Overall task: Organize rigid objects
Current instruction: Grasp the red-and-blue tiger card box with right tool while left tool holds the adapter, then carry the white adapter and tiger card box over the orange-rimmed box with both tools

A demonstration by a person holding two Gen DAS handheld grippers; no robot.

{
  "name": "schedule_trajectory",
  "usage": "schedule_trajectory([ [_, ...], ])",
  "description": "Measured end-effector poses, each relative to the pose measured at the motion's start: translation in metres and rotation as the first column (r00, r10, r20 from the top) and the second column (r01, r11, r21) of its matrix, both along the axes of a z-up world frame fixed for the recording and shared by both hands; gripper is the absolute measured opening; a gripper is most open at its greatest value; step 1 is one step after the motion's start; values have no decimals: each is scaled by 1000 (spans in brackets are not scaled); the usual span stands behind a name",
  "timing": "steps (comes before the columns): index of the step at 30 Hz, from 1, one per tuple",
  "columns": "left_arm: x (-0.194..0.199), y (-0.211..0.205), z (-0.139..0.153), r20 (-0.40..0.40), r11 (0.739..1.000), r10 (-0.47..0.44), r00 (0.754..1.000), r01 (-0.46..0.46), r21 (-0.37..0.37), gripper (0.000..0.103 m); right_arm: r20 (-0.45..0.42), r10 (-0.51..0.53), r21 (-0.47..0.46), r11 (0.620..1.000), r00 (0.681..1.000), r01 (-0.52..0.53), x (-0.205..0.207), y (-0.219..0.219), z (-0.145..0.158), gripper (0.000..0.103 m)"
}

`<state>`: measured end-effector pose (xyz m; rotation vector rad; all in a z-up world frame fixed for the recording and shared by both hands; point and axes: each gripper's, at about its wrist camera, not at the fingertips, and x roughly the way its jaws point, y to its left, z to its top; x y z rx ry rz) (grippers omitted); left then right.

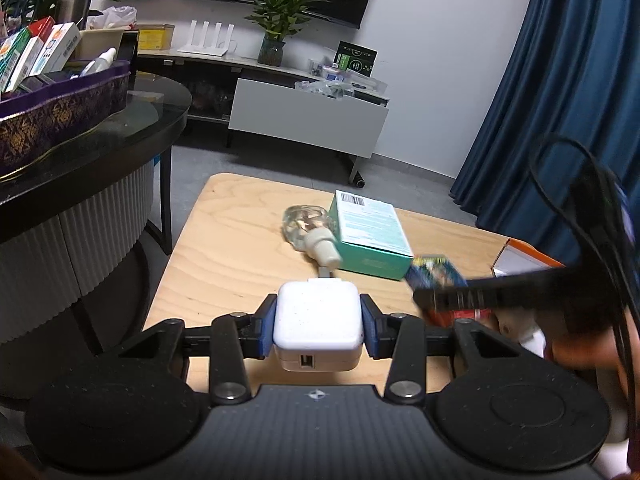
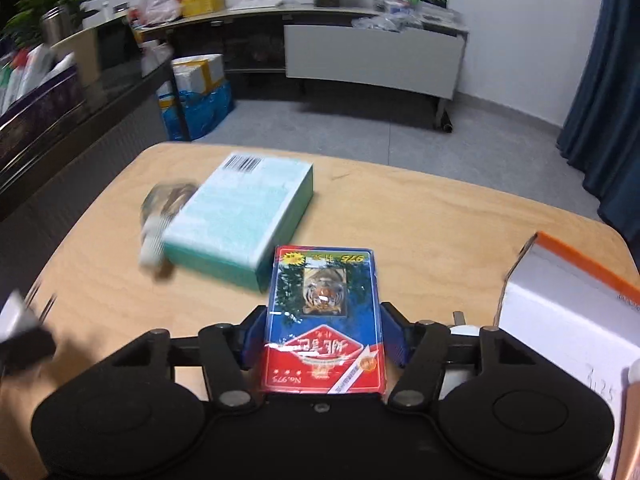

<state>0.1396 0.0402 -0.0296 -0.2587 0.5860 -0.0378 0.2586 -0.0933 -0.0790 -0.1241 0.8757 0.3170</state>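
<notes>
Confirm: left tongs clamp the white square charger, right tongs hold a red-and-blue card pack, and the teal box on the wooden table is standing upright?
One thing is off: the teal cardboard box lies flat on the light wooden table, barcode face up, as the right wrist view shows. The rest holds: left tongs clamp the white square charger, right tongs hold the red-and-blue card pack.

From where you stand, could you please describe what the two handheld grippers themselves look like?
Both are black. The left gripper and right gripper each have blue finger pads, silver pivot bolts, angular linkage arms and two round discs on a dark textured base. In the left view, black cables loop above the right gripper.
</notes>
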Motion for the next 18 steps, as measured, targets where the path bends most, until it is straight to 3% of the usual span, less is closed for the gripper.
schedule_trajectory([
  [4, -6, -3, 4, 5, 1000, -6, 1000, 6, 7, 42, 89, -24, -99, 995, 996, 33, -37, -4, 3, 69],
  [13, -20, -25, 17, 24, 998, -56, 998, 55, 9, 42, 192, -226, -42, 970, 955, 238, -77, -82, 45, 69],
  [18, -27, -54, 27, 33, 994, -108, 994, 107, 29, 42, 180, -326, 52, 945, 928, 322, -124, -128, 59, 69],
])
